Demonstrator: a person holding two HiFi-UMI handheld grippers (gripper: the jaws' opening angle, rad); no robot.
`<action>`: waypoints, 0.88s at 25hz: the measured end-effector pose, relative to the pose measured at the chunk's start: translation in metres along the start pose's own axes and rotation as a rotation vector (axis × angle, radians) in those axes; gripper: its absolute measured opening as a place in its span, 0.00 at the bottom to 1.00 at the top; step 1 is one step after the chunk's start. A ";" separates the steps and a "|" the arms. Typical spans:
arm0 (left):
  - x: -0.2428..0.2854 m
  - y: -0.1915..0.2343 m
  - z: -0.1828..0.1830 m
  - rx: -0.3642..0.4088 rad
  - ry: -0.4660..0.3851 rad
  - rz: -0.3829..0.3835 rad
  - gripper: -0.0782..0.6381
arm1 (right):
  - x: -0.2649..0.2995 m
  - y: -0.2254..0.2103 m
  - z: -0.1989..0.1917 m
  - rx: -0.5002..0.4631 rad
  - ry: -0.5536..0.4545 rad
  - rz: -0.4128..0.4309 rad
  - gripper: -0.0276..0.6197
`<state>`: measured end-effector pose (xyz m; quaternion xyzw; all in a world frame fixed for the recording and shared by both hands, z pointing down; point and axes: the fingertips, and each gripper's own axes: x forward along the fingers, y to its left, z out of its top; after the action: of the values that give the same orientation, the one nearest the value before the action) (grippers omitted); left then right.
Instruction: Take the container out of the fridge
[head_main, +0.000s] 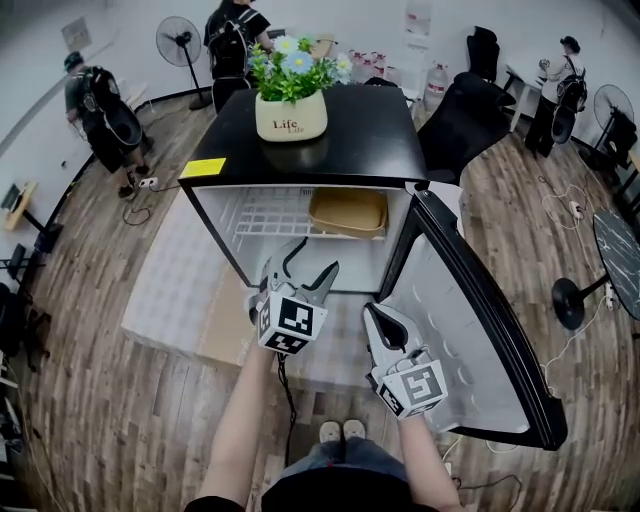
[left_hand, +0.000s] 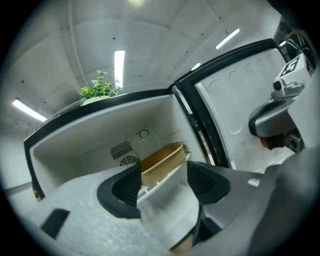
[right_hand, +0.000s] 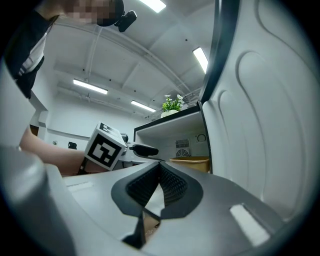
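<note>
Left gripper (head_main: 312, 258) is gaping wide, empty; container (head_main: 348, 212) sitting ahead. Right gripper (head_main: 380, 318) is pinching shut on nothing. A low jaw risks snagging the shelf (head_main: 262, 222).

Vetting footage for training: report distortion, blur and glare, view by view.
Head view: sharp, but fisheye bows the floor planks around the fridge. Left gripper view: ceiling lights glare; foreground soft, container clearer. Right gripper view: dark vignetted edges, fridge door curved.

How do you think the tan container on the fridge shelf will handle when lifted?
The container looks thin-walled and shallow, so it is probably light and slightly flexible. Its flat base on the wire shelf suggests it will slide, not roll.
</note>
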<state>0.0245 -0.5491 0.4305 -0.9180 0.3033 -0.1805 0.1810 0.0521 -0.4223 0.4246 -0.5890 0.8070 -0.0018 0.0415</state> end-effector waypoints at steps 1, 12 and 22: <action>0.005 -0.001 0.000 0.046 0.025 -0.016 0.52 | 0.000 0.001 0.001 -0.003 0.001 0.004 0.05; 0.058 0.003 0.012 0.441 0.202 -0.105 0.46 | -0.002 -0.005 0.004 -0.011 0.002 0.022 0.05; 0.085 -0.010 -0.012 0.673 0.382 -0.251 0.38 | -0.005 -0.007 0.004 -0.002 0.001 0.026 0.05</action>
<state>0.0880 -0.5968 0.4641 -0.7872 0.1412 -0.4578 0.3883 0.0603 -0.4189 0.4210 -0.5787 0.8146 -0.0010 0.0406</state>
